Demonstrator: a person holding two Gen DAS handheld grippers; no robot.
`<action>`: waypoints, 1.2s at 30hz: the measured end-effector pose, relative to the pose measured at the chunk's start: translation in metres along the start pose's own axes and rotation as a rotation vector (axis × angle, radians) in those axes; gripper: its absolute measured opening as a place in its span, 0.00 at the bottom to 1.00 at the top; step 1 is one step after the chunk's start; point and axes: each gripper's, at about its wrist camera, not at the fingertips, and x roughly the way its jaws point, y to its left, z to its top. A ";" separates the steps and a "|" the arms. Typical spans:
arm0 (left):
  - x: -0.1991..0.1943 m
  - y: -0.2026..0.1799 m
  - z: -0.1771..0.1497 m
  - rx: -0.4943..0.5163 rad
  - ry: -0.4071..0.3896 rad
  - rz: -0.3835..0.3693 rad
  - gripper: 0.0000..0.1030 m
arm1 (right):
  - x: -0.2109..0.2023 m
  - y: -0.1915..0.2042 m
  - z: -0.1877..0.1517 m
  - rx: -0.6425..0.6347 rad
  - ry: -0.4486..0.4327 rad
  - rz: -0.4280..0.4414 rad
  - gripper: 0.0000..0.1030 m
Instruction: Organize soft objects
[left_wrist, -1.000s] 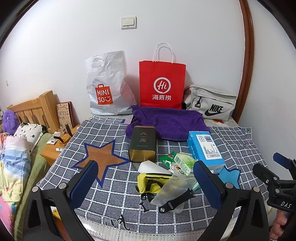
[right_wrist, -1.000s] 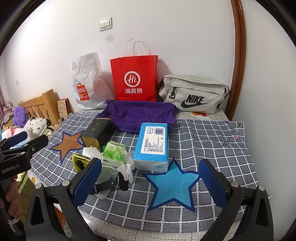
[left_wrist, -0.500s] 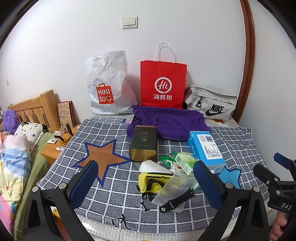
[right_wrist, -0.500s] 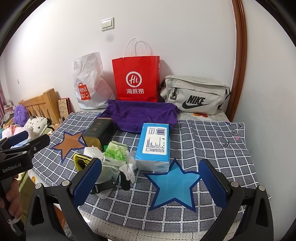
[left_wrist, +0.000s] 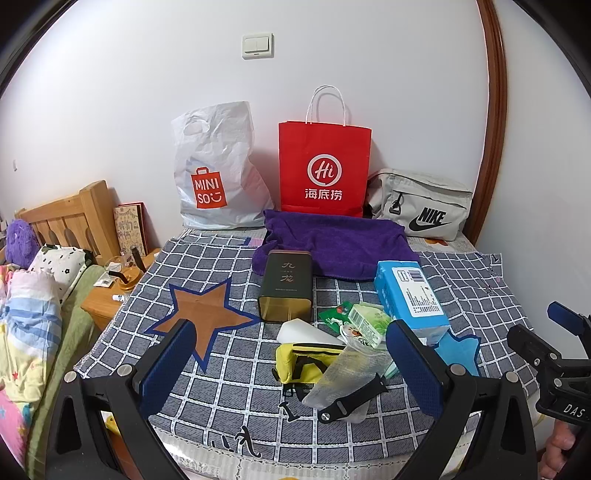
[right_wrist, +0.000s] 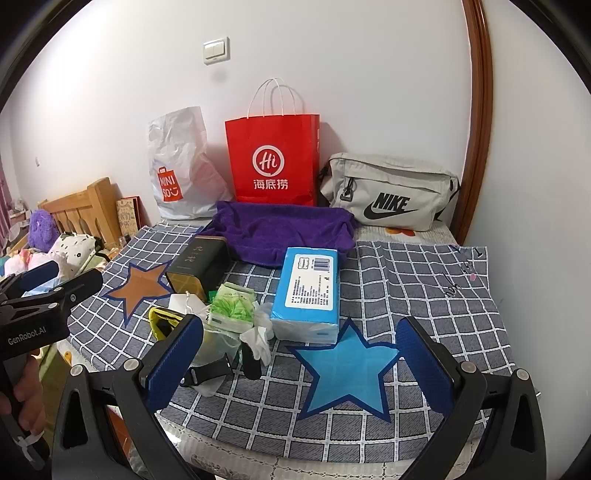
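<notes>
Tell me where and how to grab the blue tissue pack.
Grip the blue tissue pack across its long side faces near the near end, coming from above with the right gripper, whose jaws stand open. It lies flat, lengthwise away from the gripper, with bare cloth on its right; clutter crowds its left.

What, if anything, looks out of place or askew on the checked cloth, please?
The dark tin lies on its side beside the purple towel. In front of it, a yellow pouch, green packet and clear bag lie heaped together. Both grippers are open and empty.
</notes>
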 end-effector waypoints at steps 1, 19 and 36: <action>0.000 -0.001 0.000 0.000 0.000 0.001 1.00 | -0.001 -0.001 -0.001 0.001 -0.002 0.001 1.00; 0.011 -0.002 0.003 -0.002 0.019 -0.012 1.00 | 0.007 0.010 -0.009 -0.072 -0.029 0.079 1.00; 0.101 0.044 -0.027 -0.071 0.173 0.073 0.98 | 0.099 0.027 -0.012 -0.017 0.132 0.240 0.81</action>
